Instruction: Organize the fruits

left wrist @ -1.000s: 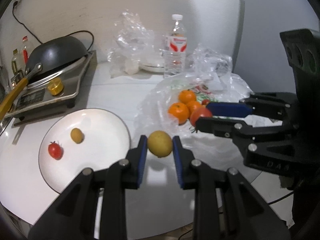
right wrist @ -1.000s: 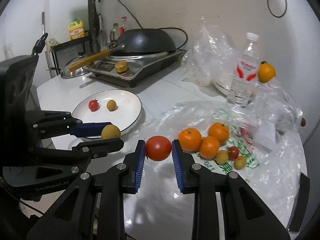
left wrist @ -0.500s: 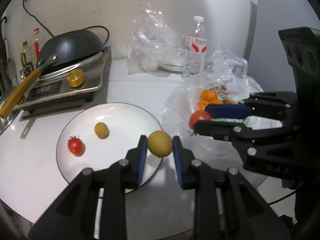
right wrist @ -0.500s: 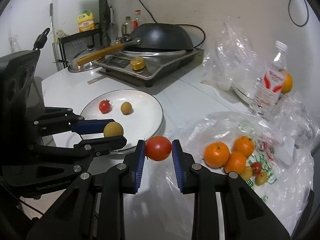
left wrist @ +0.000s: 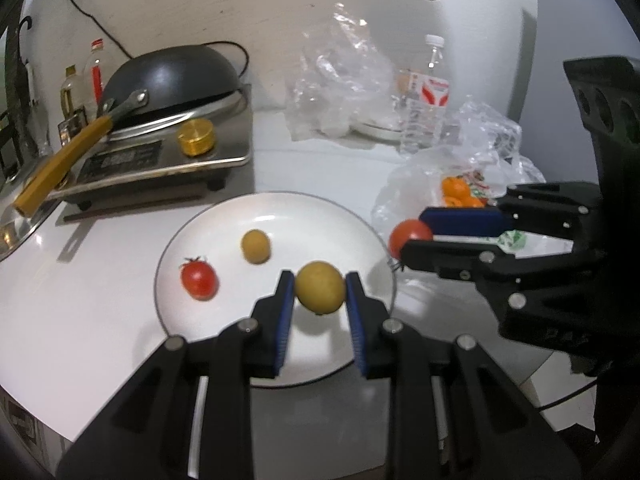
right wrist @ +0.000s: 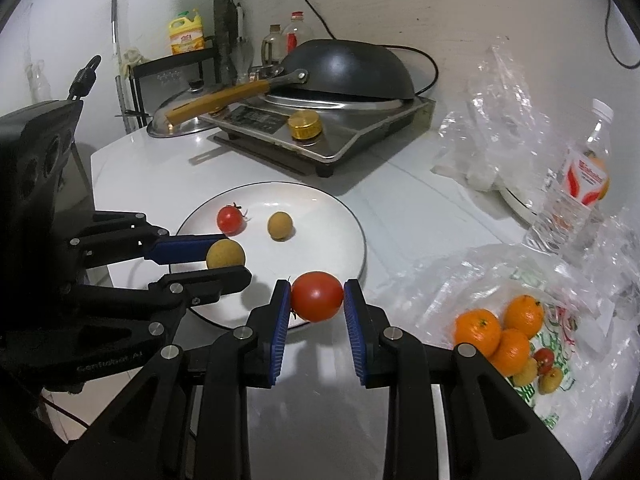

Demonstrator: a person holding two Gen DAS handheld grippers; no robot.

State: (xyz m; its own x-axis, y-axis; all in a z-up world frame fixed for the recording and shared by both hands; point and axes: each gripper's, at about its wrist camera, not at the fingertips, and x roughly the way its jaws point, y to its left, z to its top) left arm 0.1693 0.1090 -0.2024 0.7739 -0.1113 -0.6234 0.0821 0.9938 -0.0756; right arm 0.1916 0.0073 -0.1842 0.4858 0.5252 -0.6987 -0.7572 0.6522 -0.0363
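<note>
Two fruits are held above the white plate point(left wrist: 362, 226): the left gripper point(left wrist: 320, 290) has its fingers closed on a yellow-brown round fruit point(left wrist: 320, 287) over the plate's near side, and the right gripper point(right wrist: 317, 298) pinches a red tomato point(right wrist: 317, 296) at the plate's right rim. On the plate lie a cherry tomato point(left wrist: 199, 279) and a small yellow-brown fruit point(left wrist: 255, 246), apart. Behind stands a stove point(left wrist: 160, 156) carrying an upturned wok point(left wrist: 172, 80); right of the plate, tangerines point(right wrist: 498, 330) sit on a plastic bag point(right wrist: 592, 360) near a water bottle point(right wrist: 576, 192) on the tabletop point(right wrist: 400, 208).
</note>
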